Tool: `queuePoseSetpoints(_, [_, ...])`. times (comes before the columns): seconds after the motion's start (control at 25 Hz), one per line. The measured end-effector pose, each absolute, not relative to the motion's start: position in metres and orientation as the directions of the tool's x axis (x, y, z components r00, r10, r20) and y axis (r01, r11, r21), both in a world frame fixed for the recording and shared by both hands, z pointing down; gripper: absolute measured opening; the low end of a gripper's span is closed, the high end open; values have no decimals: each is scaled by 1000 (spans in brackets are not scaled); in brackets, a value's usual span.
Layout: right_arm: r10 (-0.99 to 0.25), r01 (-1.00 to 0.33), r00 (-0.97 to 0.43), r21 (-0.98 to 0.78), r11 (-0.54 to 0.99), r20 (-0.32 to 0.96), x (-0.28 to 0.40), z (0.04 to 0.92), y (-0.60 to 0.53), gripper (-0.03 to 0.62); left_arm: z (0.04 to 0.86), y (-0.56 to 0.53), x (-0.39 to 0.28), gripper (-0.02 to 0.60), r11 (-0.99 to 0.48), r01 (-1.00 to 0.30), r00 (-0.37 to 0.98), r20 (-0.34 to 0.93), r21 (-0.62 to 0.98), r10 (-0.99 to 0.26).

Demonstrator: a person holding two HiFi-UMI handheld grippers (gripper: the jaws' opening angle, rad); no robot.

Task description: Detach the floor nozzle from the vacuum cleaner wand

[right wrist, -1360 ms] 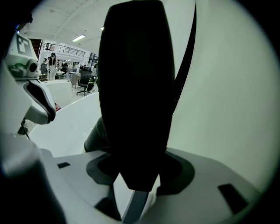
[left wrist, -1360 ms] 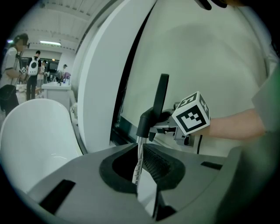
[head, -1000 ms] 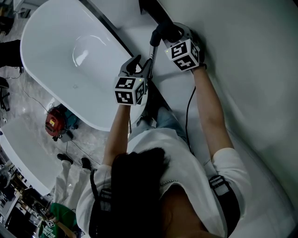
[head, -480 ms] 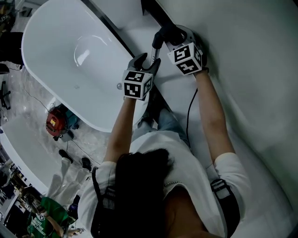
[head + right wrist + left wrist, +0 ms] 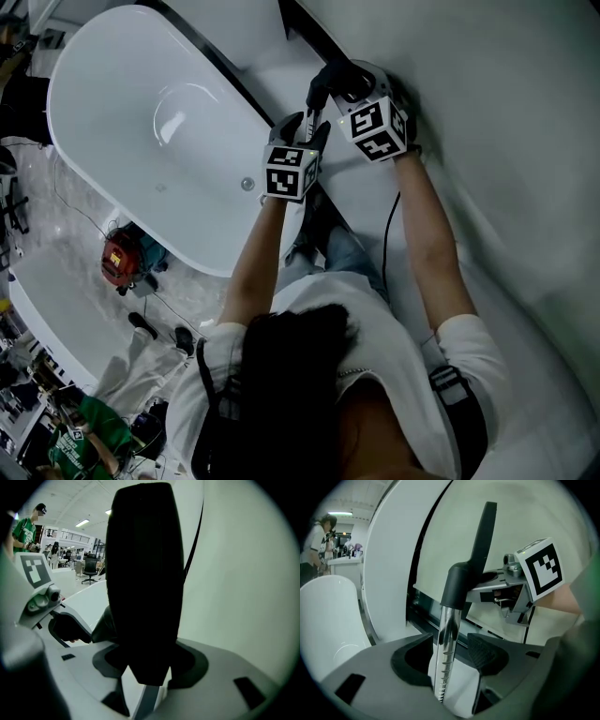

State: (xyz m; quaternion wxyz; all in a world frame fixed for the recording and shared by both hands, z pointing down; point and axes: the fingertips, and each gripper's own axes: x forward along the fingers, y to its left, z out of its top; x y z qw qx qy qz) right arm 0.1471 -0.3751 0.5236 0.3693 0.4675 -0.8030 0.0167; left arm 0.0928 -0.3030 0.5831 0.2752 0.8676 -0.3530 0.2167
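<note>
Left gripper [image 5: 449, 656] jaws, just opened wide, straddle the chrome wand [image 5: 451, 620] without gripping it. Right gripper [image 5: 145, 667] jaws clamp the black nozzle [image 5: 143, 573], apparently still joined to the wand, so separation looks undone. Beyond are a white tub [image 5: 112, 112], a white wall [image 5: 497, 94] and onlookers [image 5: 26, 529] in an open hall.
</note>
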Motion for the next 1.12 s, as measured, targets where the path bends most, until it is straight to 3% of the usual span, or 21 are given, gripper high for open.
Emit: queuePoseSetpoints(1.12, [-730,-764,-291,310,566,618,150,526,-372,233,605,-323,112,205,-607,-740,633,604,289,-484])
